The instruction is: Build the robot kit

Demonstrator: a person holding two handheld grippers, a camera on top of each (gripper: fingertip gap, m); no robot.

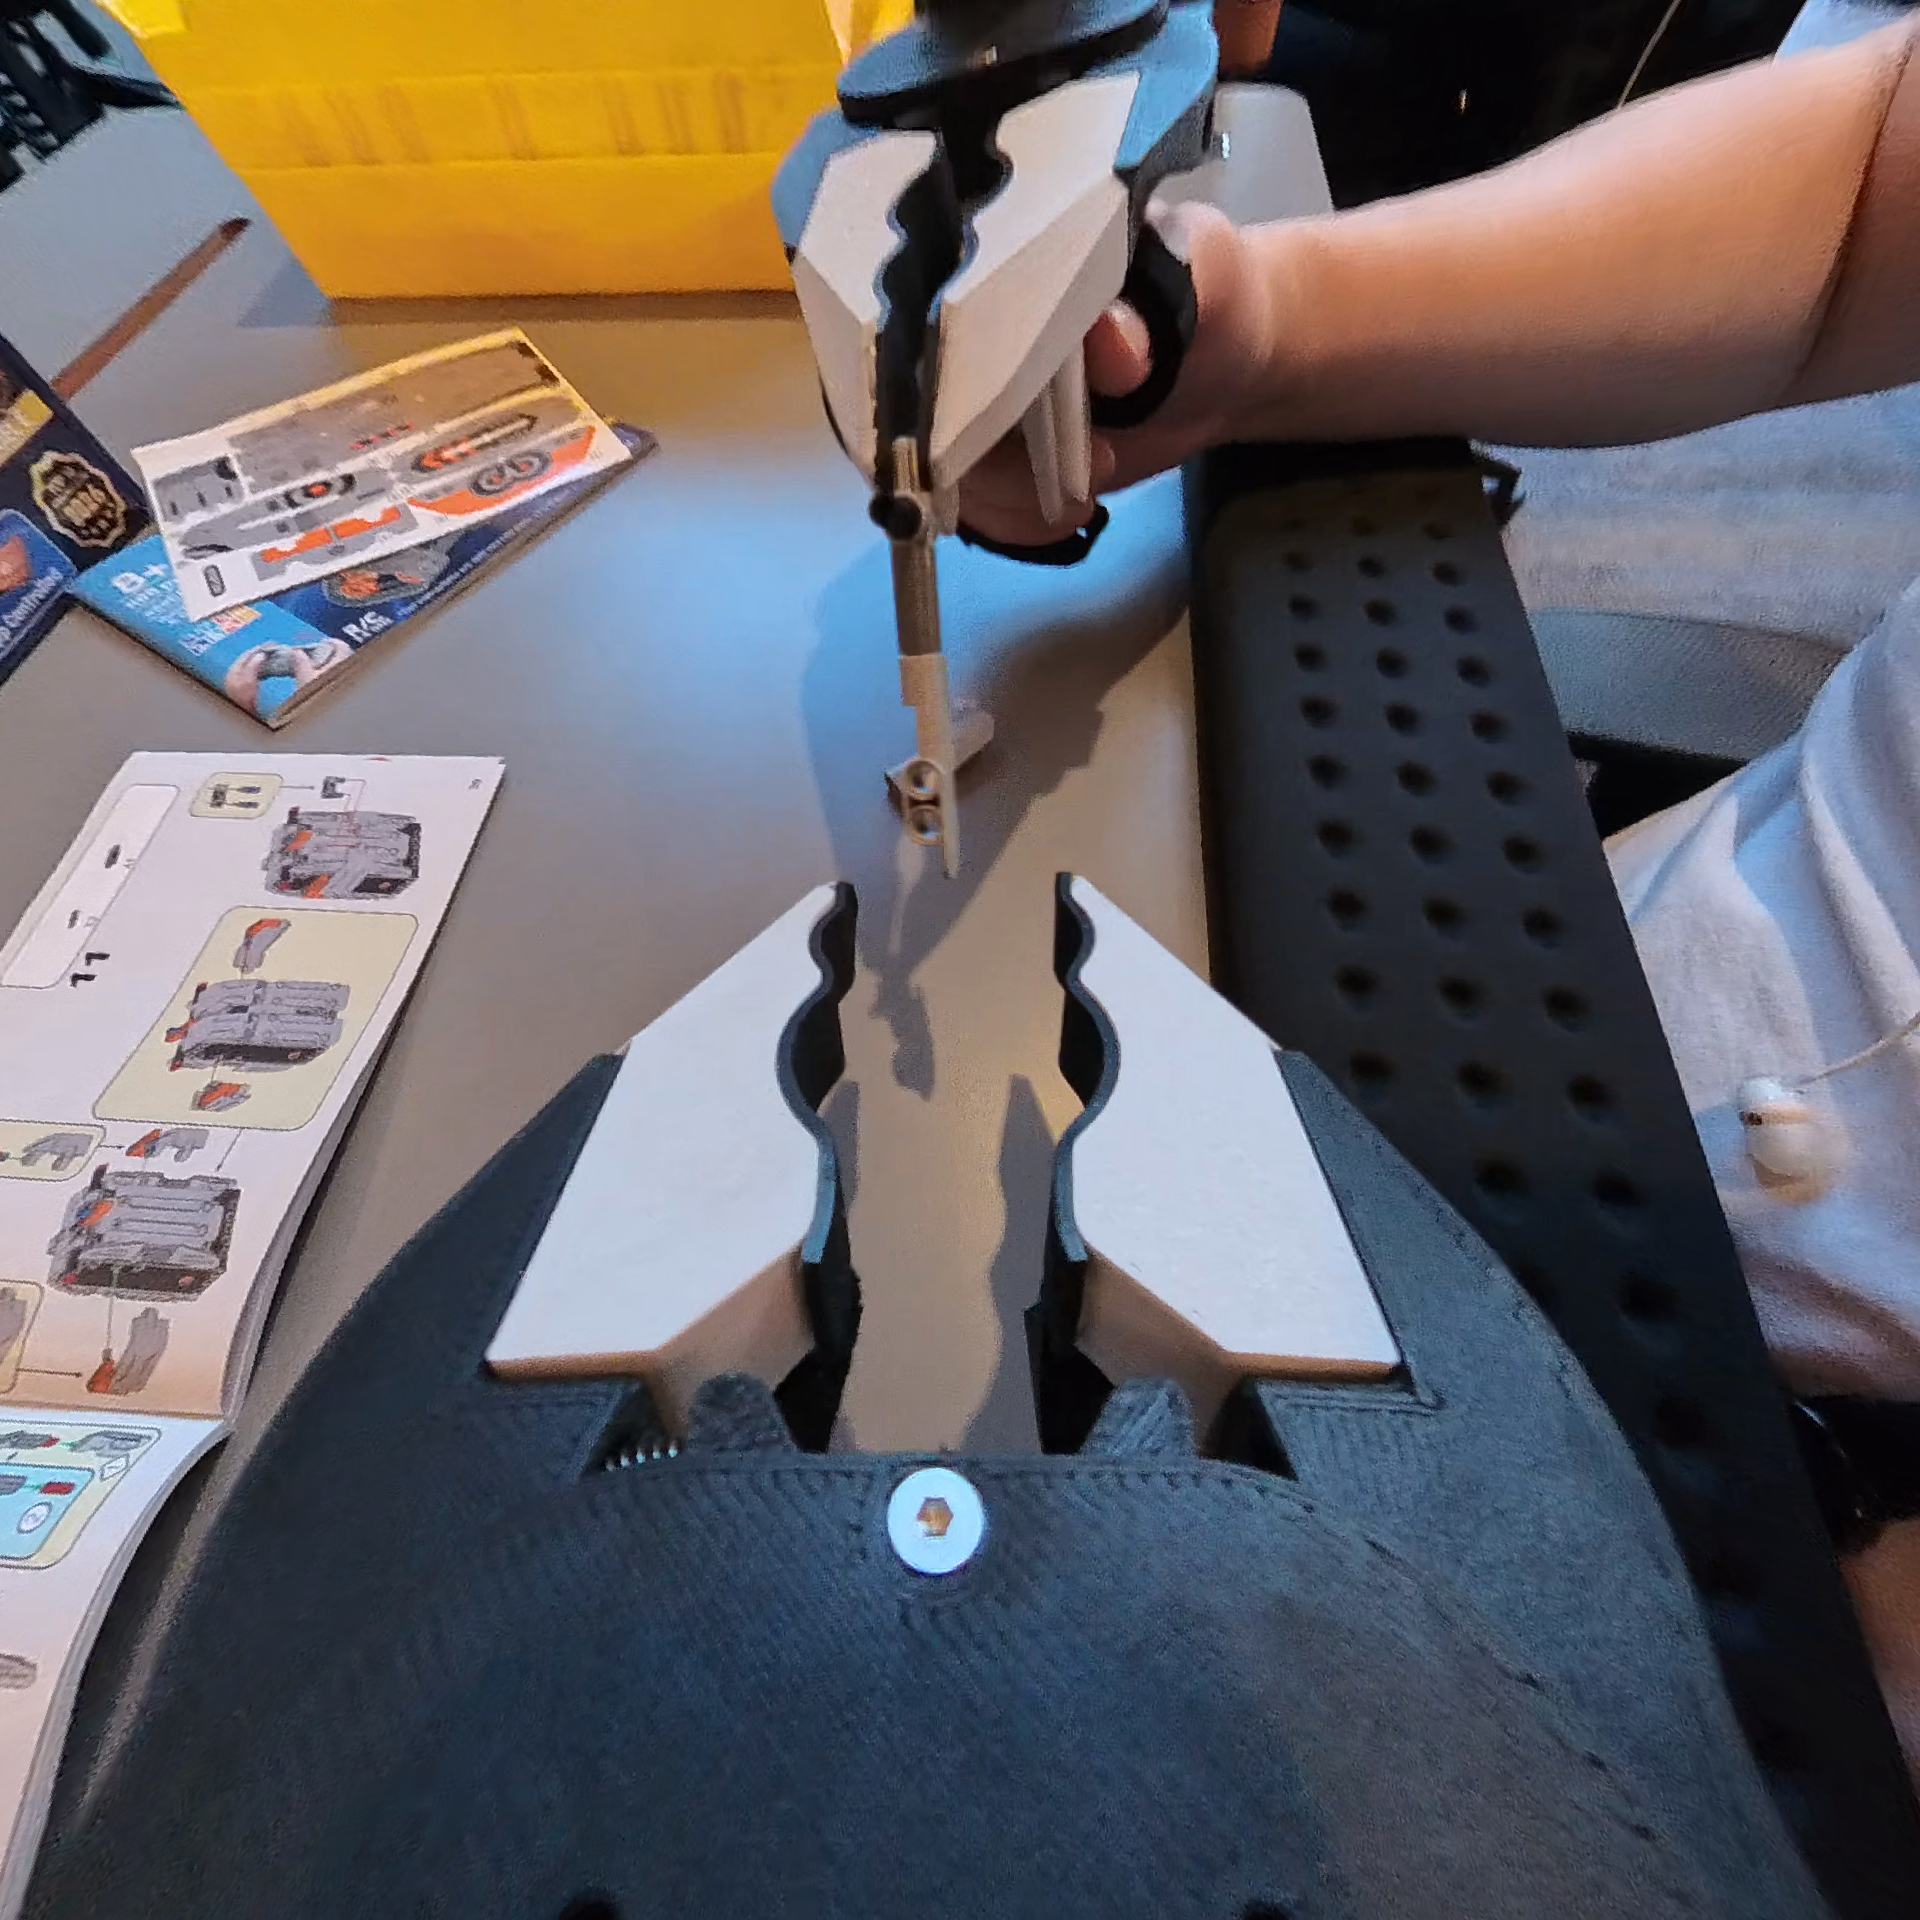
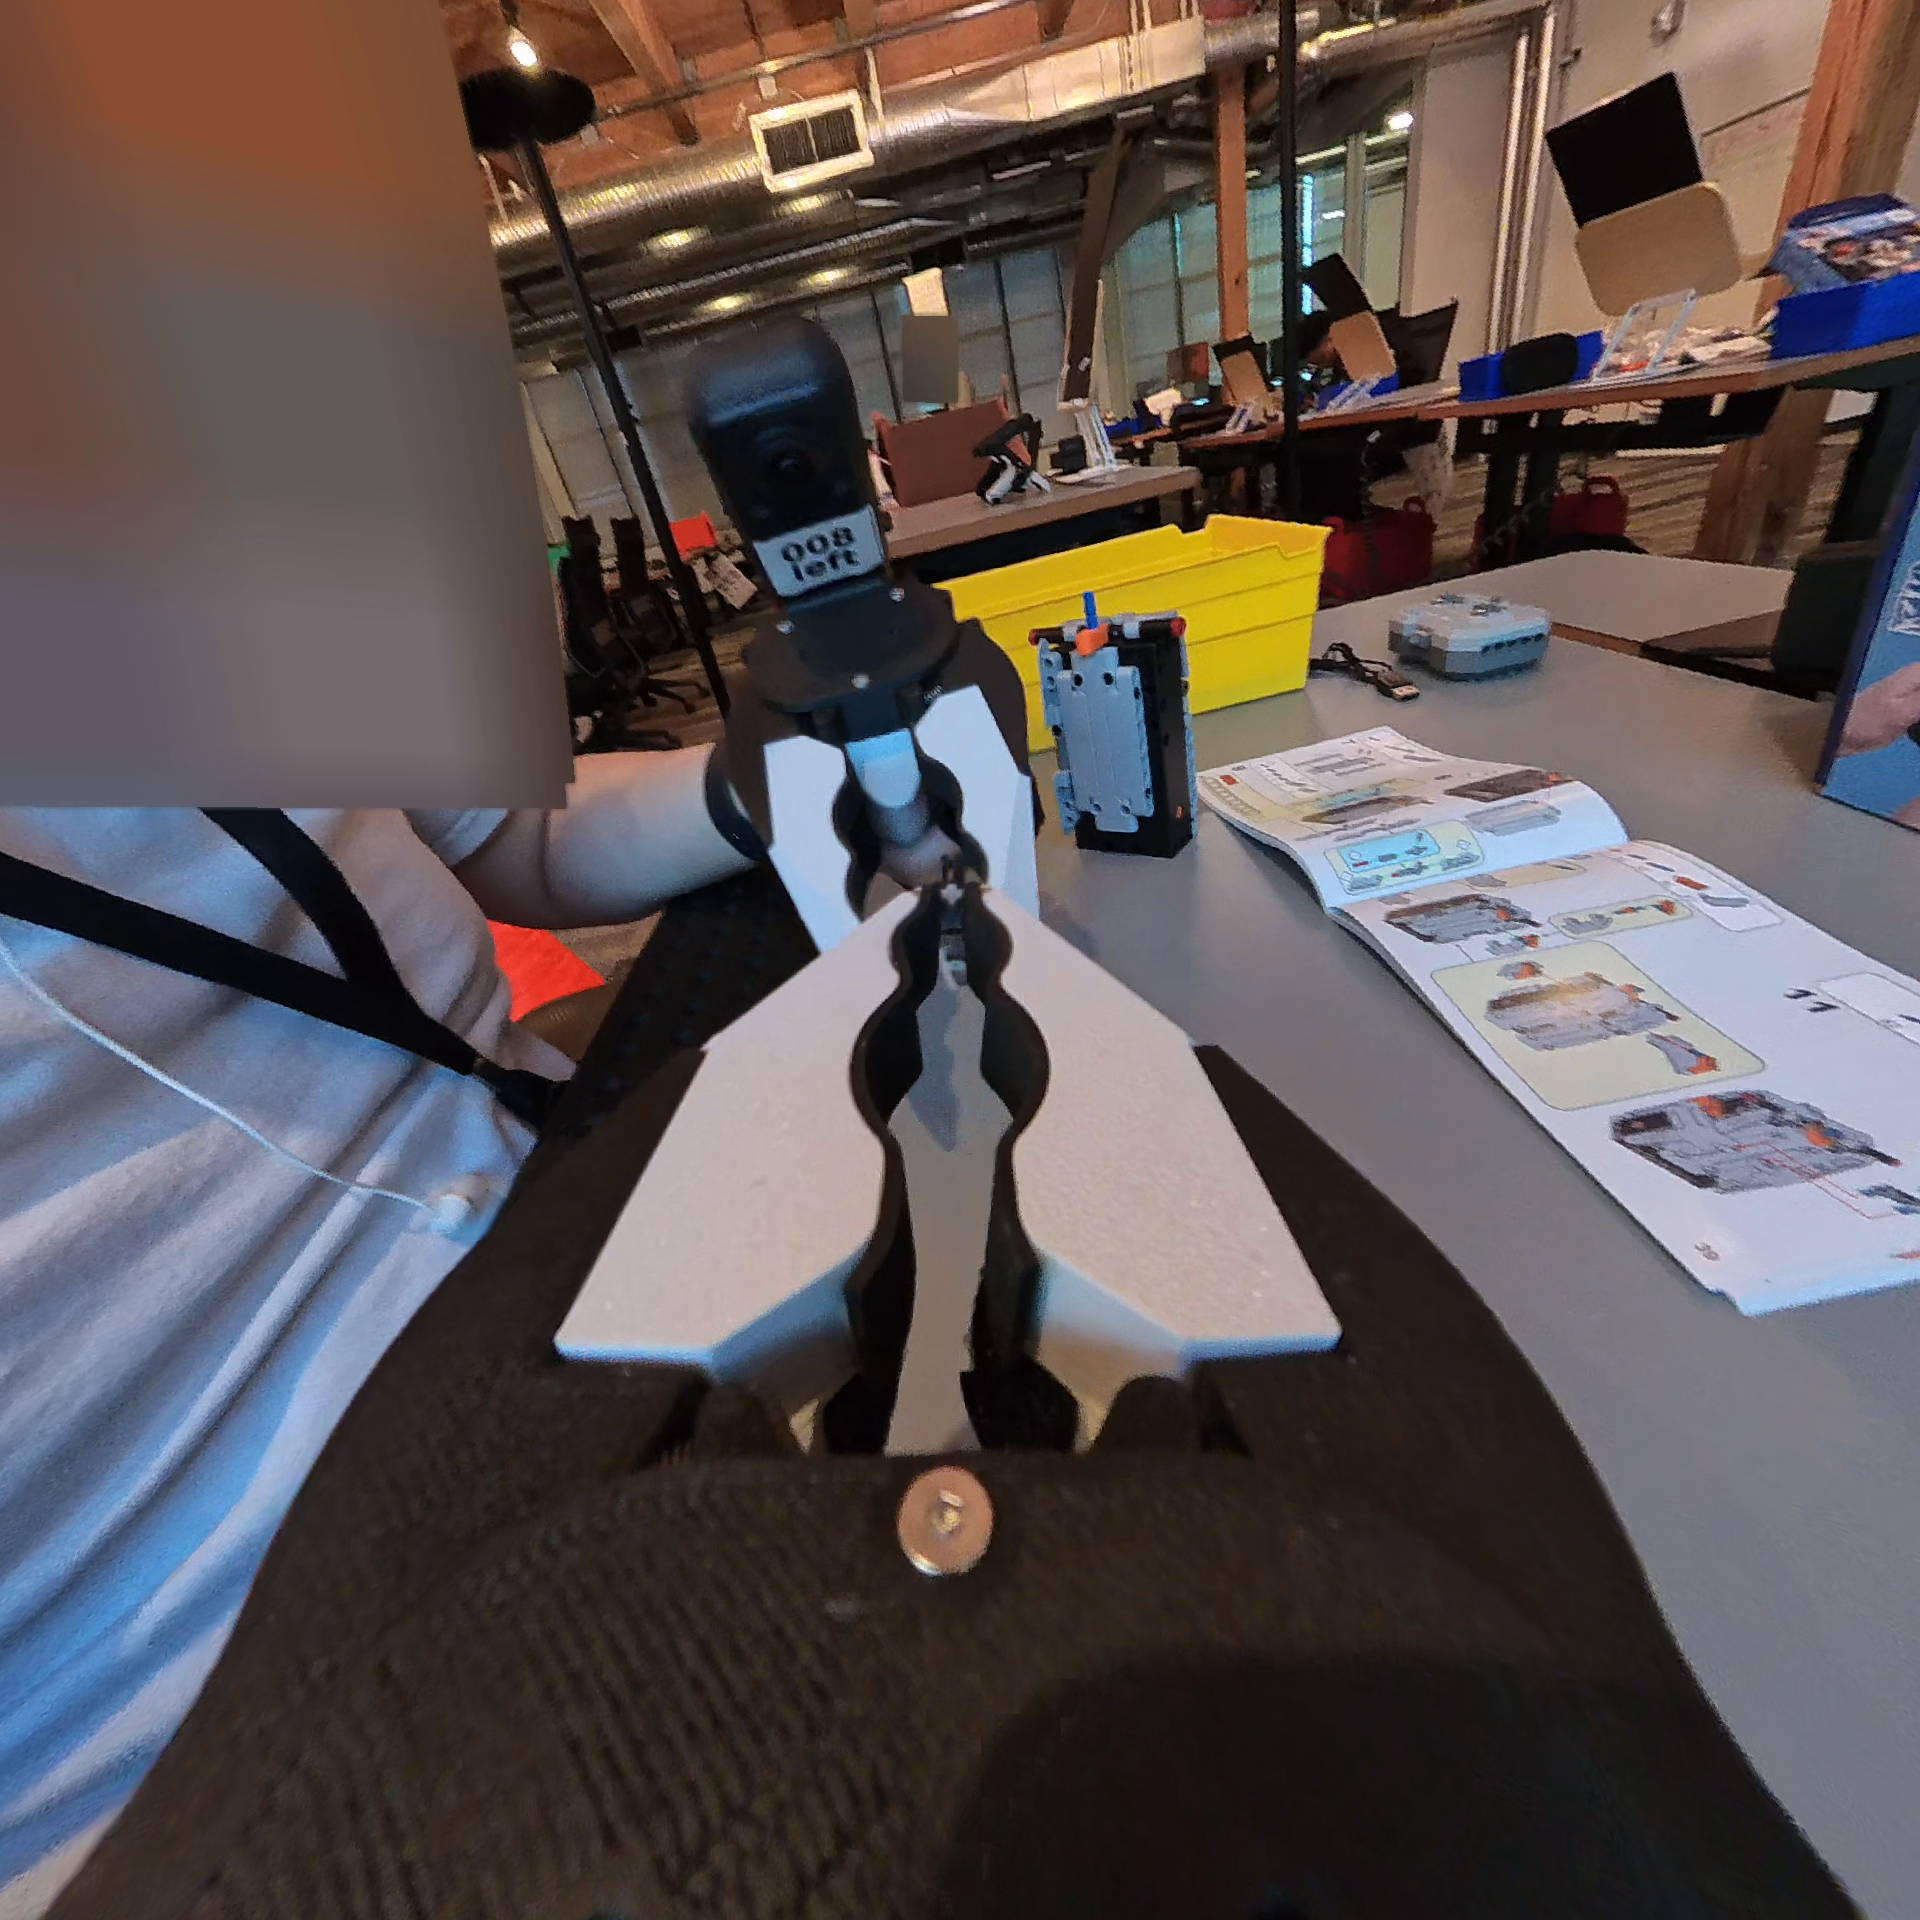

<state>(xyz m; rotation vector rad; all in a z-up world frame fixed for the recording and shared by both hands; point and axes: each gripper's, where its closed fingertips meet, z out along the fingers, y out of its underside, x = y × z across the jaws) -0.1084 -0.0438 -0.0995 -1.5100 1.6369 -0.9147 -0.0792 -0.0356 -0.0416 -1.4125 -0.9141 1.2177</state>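
Observation:
My right gripper (image 1: 906, 488) (image 2: 951, 896) is shut on a slender grey rod assembly (image 1: 923, 665) (image 2: 891, 795): a thin axle with pale connector pieces on its lower end. It holds the assembly tilted down over the grey table (image 1: 675, 727). The lower end (image 1: 927, 805) hangs just beyond my left gripper's tips. My left gripper (image 1: 956, 891) (image 2: 909, 868) is open and empty, with its mouth facing the rod's end. A hand (image 1: 1174, 343) holds the right gripper.
An open instruction booklet (image 1: 208, 1039) (image 2: 1558, 935) and a sticker sheet (image 1: 374, 468) lie on the table. A yellow bin (image 1: 499, 156) (image 2: 1195, 613) stands at the back. A grey-black block model (image 2: 1122, 727), a grey hub (image 2: 1470, 629) and a black perforated pad (image 1: 1403, 831) are nearby. Left tips to right tips: about 7 centimeters.

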